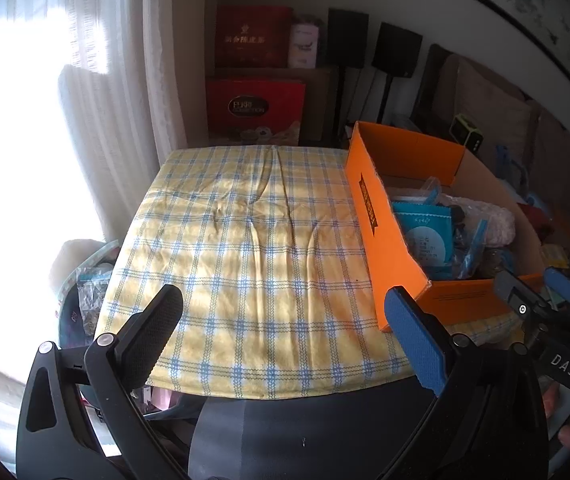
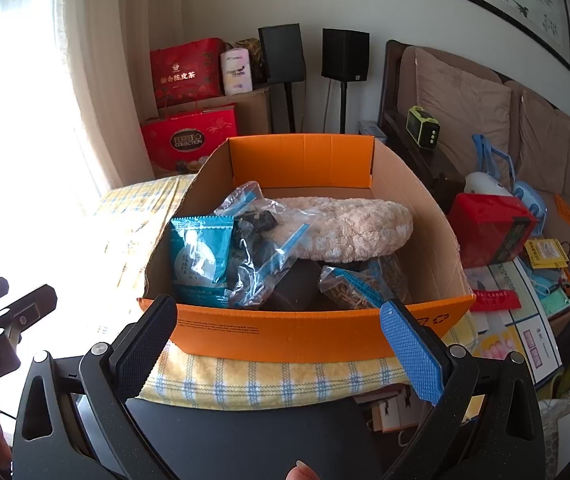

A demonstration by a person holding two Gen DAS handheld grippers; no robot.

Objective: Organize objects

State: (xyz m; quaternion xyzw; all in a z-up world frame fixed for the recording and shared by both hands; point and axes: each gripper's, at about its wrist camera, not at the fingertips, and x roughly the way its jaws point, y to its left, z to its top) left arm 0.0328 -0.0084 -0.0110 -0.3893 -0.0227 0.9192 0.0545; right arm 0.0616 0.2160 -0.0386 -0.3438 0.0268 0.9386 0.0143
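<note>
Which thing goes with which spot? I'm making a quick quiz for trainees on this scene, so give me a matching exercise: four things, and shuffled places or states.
Things:
1. teal packet
2. fluffy beige item
3. checked cloth
4. right gripper

Places or states:
A. spread over the table, under the orange box
B. open, holding nothing, in front of the box
C. standing at the box's left front, against the wall
D. lying across the back of the box's contents

Pairs: 1-C, 2-D, 3-A, 4-B
</note>
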